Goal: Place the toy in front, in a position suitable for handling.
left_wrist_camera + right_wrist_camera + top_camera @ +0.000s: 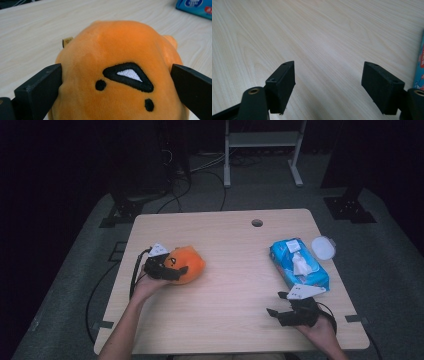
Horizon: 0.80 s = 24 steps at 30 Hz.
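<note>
The left gripper [116, 82] has its two black jaws set against either side of an orange plush toy [117, 70] — a round, soft figure with a stitched black mouth and two dot eyes. The toy rests on the left part of the light wooden table [230, 270]. The right gripper [328, 87] hovers low over bare wood near the table's front right, jaws spread wide and holding nothing. Just beside it lies a blue pack of wet wipes [299, 262] — its white lid [323, 246] flipped open.
</note>
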Motion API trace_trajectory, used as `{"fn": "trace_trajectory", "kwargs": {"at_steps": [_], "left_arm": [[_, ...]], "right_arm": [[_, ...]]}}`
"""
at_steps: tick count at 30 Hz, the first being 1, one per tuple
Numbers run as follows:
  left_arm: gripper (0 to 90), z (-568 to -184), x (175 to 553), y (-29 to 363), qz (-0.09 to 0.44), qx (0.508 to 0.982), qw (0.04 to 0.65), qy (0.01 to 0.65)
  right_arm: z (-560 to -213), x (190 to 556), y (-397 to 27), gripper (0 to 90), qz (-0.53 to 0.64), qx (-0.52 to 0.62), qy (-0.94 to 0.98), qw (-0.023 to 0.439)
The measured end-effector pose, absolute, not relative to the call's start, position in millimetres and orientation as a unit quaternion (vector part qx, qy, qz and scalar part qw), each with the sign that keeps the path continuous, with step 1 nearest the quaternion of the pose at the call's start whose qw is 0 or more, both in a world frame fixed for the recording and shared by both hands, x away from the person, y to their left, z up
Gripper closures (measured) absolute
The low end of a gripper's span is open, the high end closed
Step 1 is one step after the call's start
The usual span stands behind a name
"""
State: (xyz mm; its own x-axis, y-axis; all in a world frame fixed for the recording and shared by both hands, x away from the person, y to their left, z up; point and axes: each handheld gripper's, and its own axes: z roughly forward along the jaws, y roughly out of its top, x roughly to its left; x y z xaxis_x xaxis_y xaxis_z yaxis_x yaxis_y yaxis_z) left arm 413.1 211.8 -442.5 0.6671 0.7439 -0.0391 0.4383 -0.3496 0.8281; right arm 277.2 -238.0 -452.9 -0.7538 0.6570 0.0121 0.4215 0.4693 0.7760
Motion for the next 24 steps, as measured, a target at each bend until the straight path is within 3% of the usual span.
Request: {"fn": "trace_trajectory", "kwargs": {"at_steps": [9, 17, 24], "left_arm": [[21.4, -438.3, 404.2, 211.4, 0.185, 0.787, 0.442, 0.389], [32.0, -425.9, 405.6, 208.6, 0.183, 0.782, 0.449, 0.391], [33.6, -414.0, 404.5, 210.0, 0.184, 0.775, 0.466, 0.385]], "right_arm": [[-452.6, 276.0, -233.8, 25.8, 0.401, 0.312, 0.848, 0.148], [-452.0, 276.3, -235.5, 25.8, 0.405, 0.315, 0.845, 0.148], [-452.5, 277.1, -237.6, 25.8, 0.404, 0.318, 0.845, 0.150]]}}
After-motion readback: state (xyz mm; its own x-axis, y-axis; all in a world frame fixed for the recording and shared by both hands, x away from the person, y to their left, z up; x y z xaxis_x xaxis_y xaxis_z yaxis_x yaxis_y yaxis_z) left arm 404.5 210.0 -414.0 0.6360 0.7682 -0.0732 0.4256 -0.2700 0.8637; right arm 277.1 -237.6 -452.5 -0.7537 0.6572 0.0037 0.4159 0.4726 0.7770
